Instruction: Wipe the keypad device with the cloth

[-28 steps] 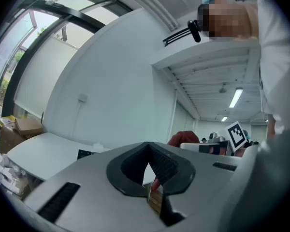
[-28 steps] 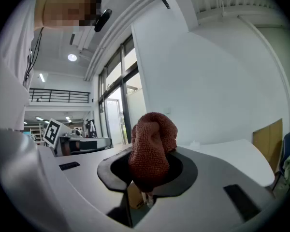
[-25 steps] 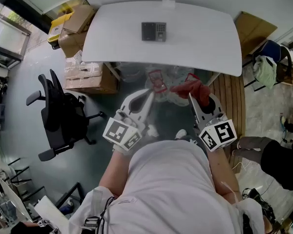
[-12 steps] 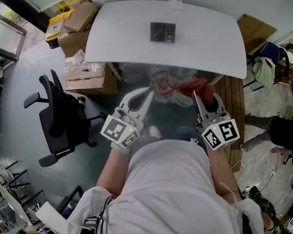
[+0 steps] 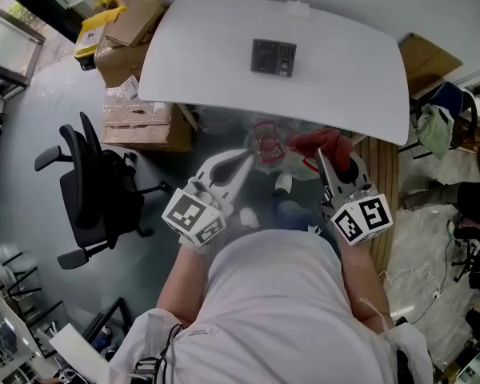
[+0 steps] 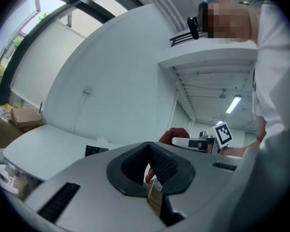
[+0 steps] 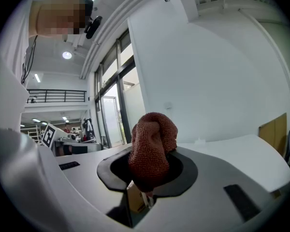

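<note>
The right gripper [image 5: 321, 158] pinches the soft, limp cloth [image 5: 323, 141]; the left gripper [image 5: 242, 163] is closed and empty. The keypad device [image 5: 273, 57] on the table [image 5: 192, 54] probably slides easily, so steady its edge.

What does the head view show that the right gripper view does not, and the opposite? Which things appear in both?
Only the head view shows the keypad device lying on the white table, the black office chair and the cardboard boxes beside the table. Only the right gripper view shows the right tool with its jaws closed on the cloth, the cloth's knitted texture, and tall windows behind. Both show the red cloth, the white table and the left tool.
</note>
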A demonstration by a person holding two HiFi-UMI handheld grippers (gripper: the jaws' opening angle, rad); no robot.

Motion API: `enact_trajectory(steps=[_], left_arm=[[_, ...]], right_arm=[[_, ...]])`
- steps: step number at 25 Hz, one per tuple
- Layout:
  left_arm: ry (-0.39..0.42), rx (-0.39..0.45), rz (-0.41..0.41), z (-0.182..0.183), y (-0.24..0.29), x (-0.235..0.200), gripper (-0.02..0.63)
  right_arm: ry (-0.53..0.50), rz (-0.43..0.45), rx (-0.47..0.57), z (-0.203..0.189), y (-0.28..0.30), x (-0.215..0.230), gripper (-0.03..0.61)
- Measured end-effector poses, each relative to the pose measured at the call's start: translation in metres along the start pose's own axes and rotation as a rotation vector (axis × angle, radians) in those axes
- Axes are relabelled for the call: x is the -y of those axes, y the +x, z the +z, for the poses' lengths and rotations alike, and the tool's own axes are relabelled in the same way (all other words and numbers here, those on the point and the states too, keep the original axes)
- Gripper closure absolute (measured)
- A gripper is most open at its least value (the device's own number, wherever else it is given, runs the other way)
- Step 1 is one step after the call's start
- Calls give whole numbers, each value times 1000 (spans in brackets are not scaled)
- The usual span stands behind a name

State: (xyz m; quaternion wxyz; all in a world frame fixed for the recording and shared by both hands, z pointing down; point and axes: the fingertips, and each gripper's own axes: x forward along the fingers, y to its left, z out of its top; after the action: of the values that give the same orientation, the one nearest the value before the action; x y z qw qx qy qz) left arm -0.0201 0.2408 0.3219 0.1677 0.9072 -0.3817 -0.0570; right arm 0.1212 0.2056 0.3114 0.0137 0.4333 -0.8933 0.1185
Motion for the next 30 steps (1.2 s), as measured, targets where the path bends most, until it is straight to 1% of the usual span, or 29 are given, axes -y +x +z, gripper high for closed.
enact_trajectory(steps=[2, 4, 9, 17, 22, 30], left_arm=[[-54, 25, 25, 3, 8, -13, 603], [-76, 35, 51, 6, 20, -24, 603], [-65, 13, 113, 12, 60, -42, 603], [-43, -9, 214, 11, 104, -49, 603], [-16, -24, 285, 8, 118, -53, 603], [-15, -47, 323, 4, 124, -57, 603]], right_arm=[[5, 13, 1, 2, 11, 11, 488], [11, 26, 2, 7, 22, 23, 488], [32, 59, -8, 15, 39, 63, 488], [78, 123, -15, 21, 60, 114, 488], [91, 165, -23, 23, 77, 129, 488], [109, 174, -43, 17, 86, 143, 488]])
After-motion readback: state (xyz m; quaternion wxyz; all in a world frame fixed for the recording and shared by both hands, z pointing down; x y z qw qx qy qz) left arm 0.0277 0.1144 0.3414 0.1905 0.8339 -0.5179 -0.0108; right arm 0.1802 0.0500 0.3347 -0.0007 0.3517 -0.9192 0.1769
